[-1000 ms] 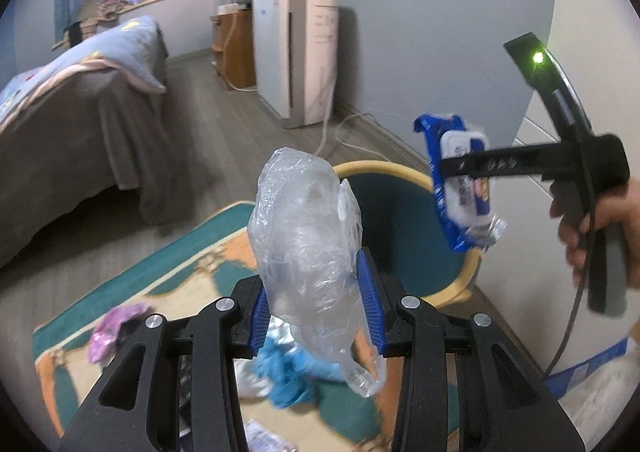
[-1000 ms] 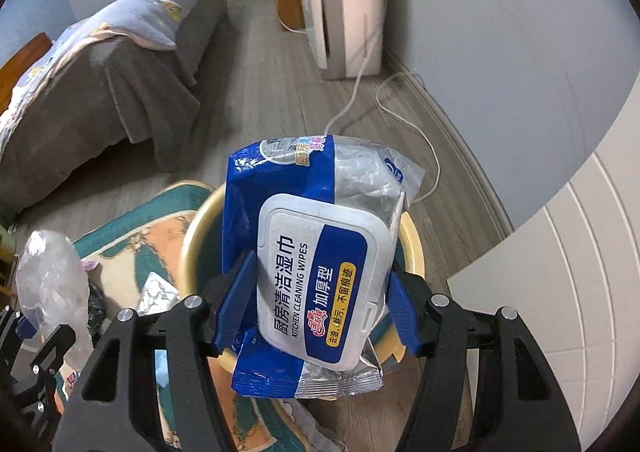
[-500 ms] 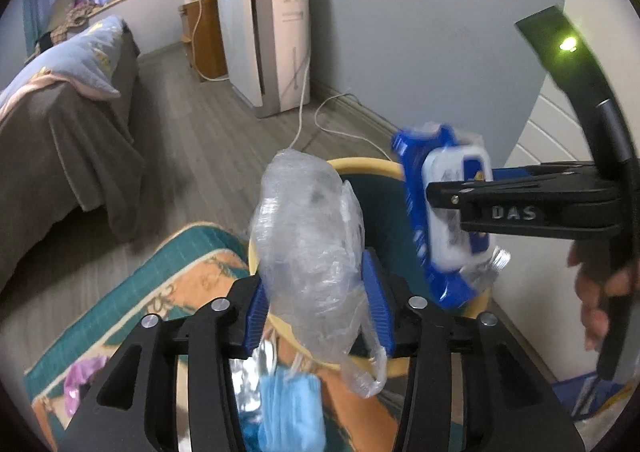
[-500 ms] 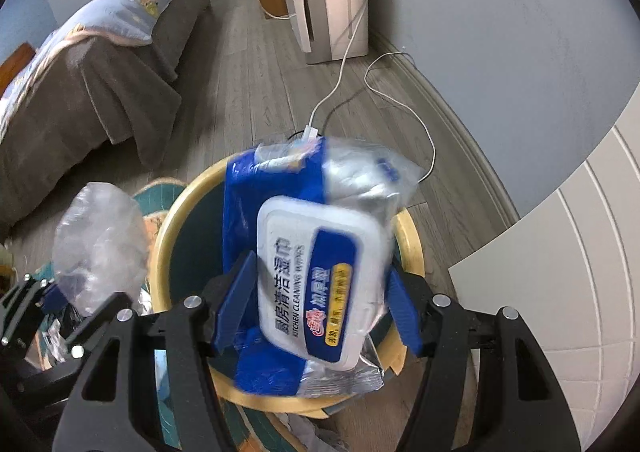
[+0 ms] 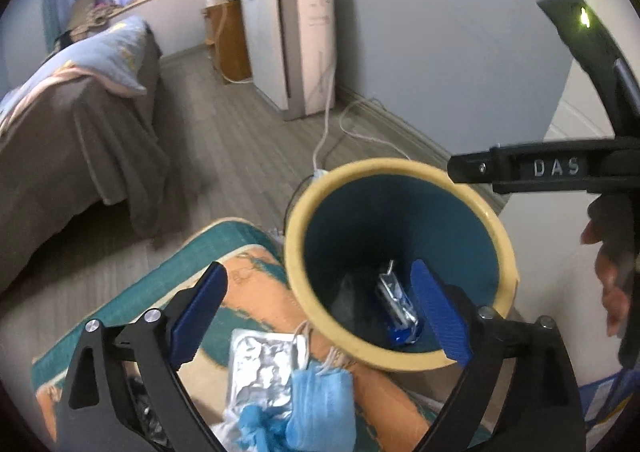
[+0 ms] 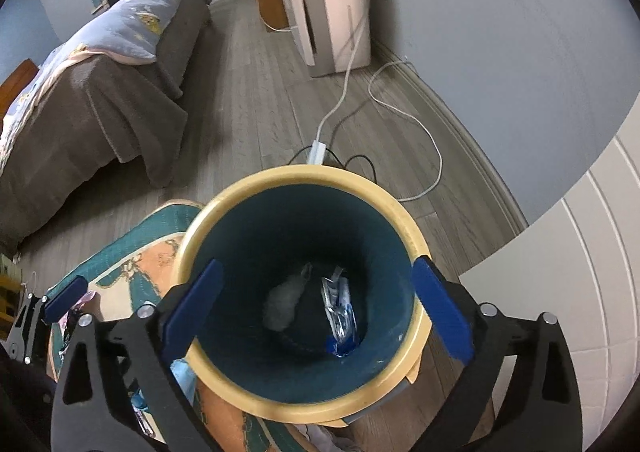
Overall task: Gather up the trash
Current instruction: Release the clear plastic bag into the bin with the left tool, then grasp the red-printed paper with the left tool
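A teal bin [image 6: 304, 396] with a yellow rim stands beside a teal-and-orange patterned rug [image 5: 256, 272].

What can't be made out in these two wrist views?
- Left view: the litter on the rug, a foil pack and blue masks, is blurred and partly cut off by the left gripper and the bottom edge.
- Right view: the bin floor is dark; the wipes pack print and the grey lump beside it are unreadable.
- Left view: the right gripper's fingers run off the right edge.
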### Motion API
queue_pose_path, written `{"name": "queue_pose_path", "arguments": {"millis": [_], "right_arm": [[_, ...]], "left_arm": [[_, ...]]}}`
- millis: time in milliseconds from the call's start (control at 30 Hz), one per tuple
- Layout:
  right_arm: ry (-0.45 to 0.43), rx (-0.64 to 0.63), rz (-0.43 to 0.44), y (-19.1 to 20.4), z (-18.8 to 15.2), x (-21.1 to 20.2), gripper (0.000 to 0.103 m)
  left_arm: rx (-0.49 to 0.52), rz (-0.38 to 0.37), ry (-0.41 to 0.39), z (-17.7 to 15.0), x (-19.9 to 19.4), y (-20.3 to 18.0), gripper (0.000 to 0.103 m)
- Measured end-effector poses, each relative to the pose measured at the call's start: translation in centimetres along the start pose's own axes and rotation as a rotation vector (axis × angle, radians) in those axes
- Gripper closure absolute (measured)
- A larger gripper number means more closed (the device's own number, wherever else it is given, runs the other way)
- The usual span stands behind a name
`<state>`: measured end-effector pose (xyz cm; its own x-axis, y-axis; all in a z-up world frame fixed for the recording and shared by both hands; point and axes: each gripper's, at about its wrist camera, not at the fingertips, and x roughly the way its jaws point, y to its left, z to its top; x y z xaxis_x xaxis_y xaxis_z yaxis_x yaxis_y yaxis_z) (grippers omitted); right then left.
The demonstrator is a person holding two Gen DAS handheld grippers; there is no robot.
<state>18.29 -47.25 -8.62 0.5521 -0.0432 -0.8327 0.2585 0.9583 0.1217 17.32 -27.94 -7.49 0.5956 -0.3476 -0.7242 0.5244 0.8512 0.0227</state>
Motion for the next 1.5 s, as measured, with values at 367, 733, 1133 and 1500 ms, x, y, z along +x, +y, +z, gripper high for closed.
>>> {"name": "queue_pose_path", "arguments": {"millis": [367, 733, 1133, 1500], "right_arm": [[-0.102, -0.142, 0.009, 6.3, -1.2, -6.0, 0.006], [-0.139, -0.179, 0.081, 13.6, -5.6, -10.4, 0.006], [-0.076, -0.290, 0.065, 19.3, -10.9, -9.2, 0.006], [0.048, -0.313, 0.062, 22.1, -13.7, -6.0, 0.006]], "left_arm": [[-0.082, 0.102, -0.138, -1.2, -10.5, 4.2, 0.007], [-0.130, 0.217, -0.181, -6.3, -19.3, 9.0, 0.006], [-0.223, 0.294, -0.130, -14.0, -22.4, 12.5, 0.006], [-0.266, 0.345, 0.106, -20.9, -17.2, 15.1, 0.006]]}}
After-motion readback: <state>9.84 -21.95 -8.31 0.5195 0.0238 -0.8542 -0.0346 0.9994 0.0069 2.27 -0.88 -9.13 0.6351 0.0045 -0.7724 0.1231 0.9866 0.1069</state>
